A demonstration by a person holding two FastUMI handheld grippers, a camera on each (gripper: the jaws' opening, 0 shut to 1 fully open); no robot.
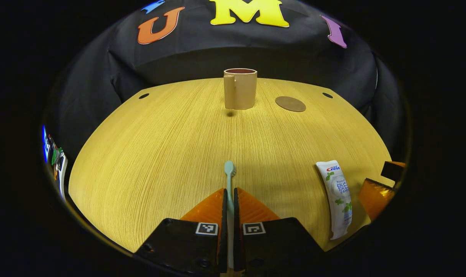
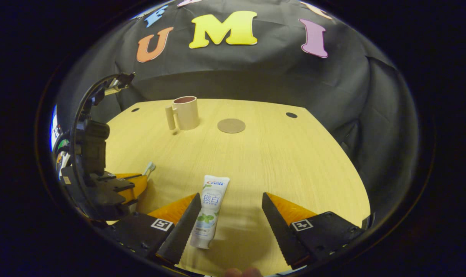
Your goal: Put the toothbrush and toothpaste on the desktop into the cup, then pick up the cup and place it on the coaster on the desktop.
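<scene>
In the left gripper view my left gripper (image 1: 229,194) is shut on a pale green toothbrush (image 1: 229,174), whose head sticks out past the fingertips above the wooden desktop (image 1: 171,146). A white toothpaste tube (image 1: 338,198) lies flat to its right. A beige cup (image 1: 240,88) with a handle stands upright at the far side, a round brown coaster (image 1: 290,104) just right of it. In the right gripper view my right gripper (image 2: 230,200) is open, low over the toothpaste tube (image 2: 210,215), which lies beside its left finger. The cup (image 2: 185,112), the coaster (image 2: 231,125) and the left gripper (image 2: 138,181) with the toothbrush head (image 2: 150,167) show there too.
Small dark holes (image 1: 143,95) mark the desktop's far corners. The booth's black cloth wall (image 1: 256,54) closes off the back and sides. Part of the right gripper (image 1: 377,194) shows at the right edge of the left gripper view.
</scene>
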